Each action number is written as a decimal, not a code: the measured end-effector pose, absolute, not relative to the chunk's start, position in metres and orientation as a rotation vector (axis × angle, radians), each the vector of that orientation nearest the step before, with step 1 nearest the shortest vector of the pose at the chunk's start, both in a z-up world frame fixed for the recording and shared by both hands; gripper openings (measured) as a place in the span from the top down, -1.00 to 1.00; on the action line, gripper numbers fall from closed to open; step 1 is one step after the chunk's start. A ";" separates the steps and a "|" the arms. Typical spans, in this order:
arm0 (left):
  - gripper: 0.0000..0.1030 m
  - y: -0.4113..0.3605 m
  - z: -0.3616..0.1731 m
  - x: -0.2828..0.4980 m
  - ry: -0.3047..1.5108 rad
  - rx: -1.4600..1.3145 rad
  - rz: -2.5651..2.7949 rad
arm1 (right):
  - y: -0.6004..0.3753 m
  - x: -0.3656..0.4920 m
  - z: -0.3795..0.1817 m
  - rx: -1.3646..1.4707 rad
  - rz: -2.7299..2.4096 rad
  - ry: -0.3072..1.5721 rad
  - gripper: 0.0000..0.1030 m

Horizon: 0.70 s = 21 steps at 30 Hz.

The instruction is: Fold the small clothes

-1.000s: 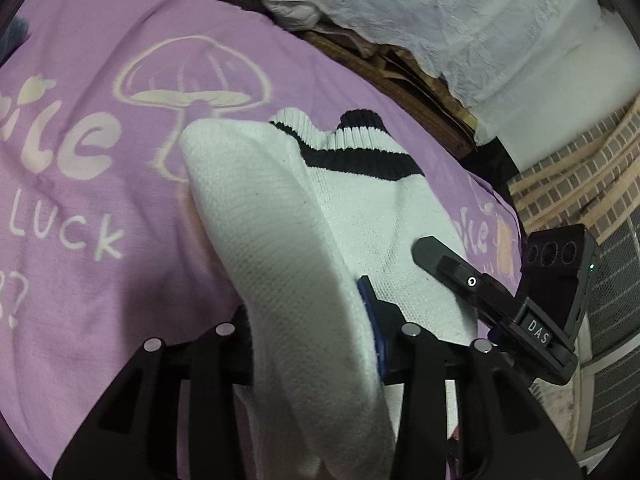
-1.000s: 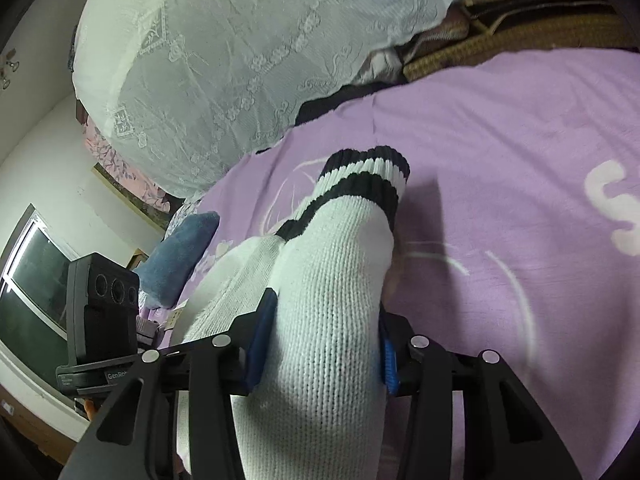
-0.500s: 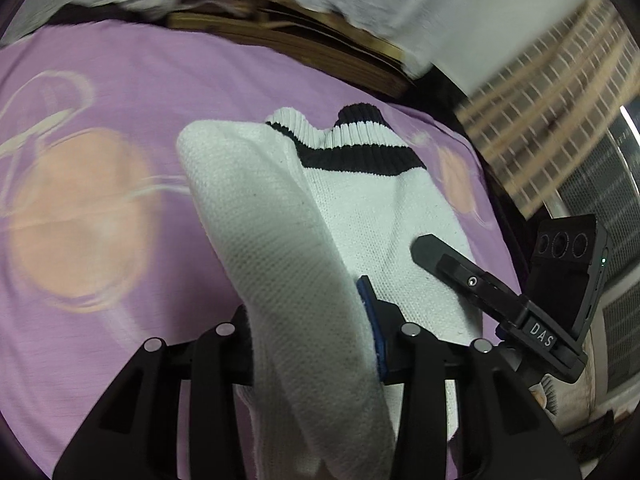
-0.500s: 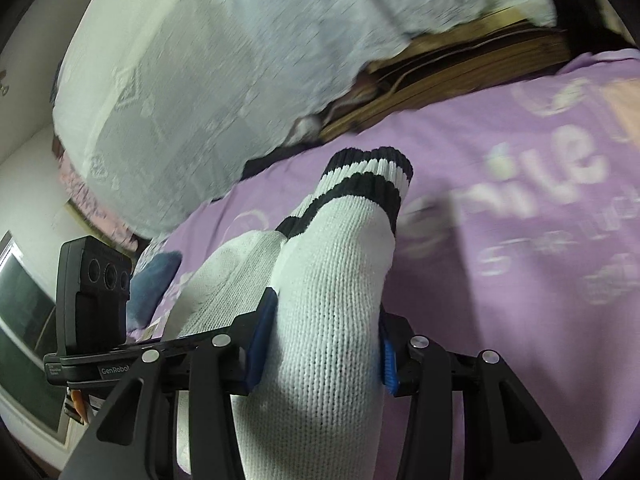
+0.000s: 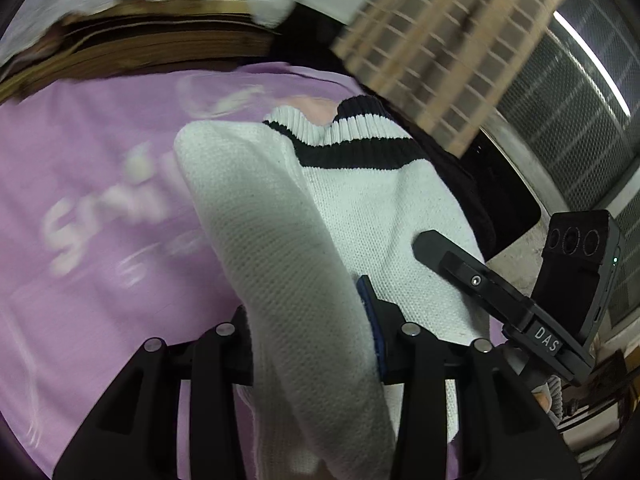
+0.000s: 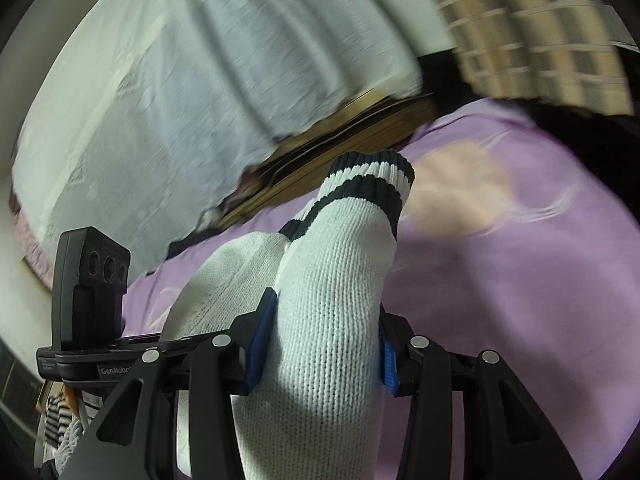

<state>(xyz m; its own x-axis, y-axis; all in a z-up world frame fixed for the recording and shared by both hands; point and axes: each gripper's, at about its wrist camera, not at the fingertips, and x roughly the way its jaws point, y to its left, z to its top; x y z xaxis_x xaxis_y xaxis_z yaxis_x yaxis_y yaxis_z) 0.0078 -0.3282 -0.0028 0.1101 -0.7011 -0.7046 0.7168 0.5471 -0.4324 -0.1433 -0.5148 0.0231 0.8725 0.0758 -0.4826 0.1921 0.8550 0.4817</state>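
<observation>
A white knit sock (image 5: 288, 240) with black stripes at its cuff is held up above a purple printed cloth (image 5: 100, 200). My left gripper (image 5: 312, 332) is shut on the sock's toe end, which bulges between its fingers. My right gripper (image 6: 320, 344) is shut on the sock (image 6: 340, 264) near its cuff end, the striped cuff pointing away. The right gripper's body (image 5: 560, 292) shows at the right of the left wrist view, and the left gripper's body (image 6: 92, 280) at the left of the right wrist view. Both fingertips are hidden by the sock.
The purple cloth (image 6: 520, 280) covers a bed. A white lace fabric (image 6: 180, 100) hangs behind it over a wooden edge (image 6: 340, 120). A checked brown curtain (image 5: 440, 40) and a window mesh (image 5: 560, 100) stand at the right. Striped clothing (image 6: 56, 416) lies at lower left.
Both grippers have swung to the right together with the sock held between them. The mushroom print has left the left wrist view; the curtain and window have come in. The grips are unchanged.
</observation>
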 end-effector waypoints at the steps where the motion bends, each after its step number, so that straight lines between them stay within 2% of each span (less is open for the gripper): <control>1: 0.26 -0.348 -0.003 0.005 1.021 0.032 -1.057 | -0.524 -0.146 0.023 0.551 -0.080 0.506 0.12; 10: 0.25 -0.443 -0.025 0.005 1.019 0.103 -1.116 | -0.616 -0.161 -0.009 0.606 -0.209 0.468 0.12; 14: 0.21 -0.461 -0.065 0.014 1.057 0.120 -1.081 | -0.628 -0.150 -0.045 0.636 -0.293 0.570 0.03; 18: -0.38 -0.450 -0.085 0.028 1.089 0.056 -1.031 | -0.642 -0.150 -0.057 0.715 -0.304 0.588 -0.14; 21: -0.58 -0.443 -0.087 0.028 1.056 0.071 -0.989 | -0.641 -0.154 -0.055 0.712 -0.312 0.569 -0.18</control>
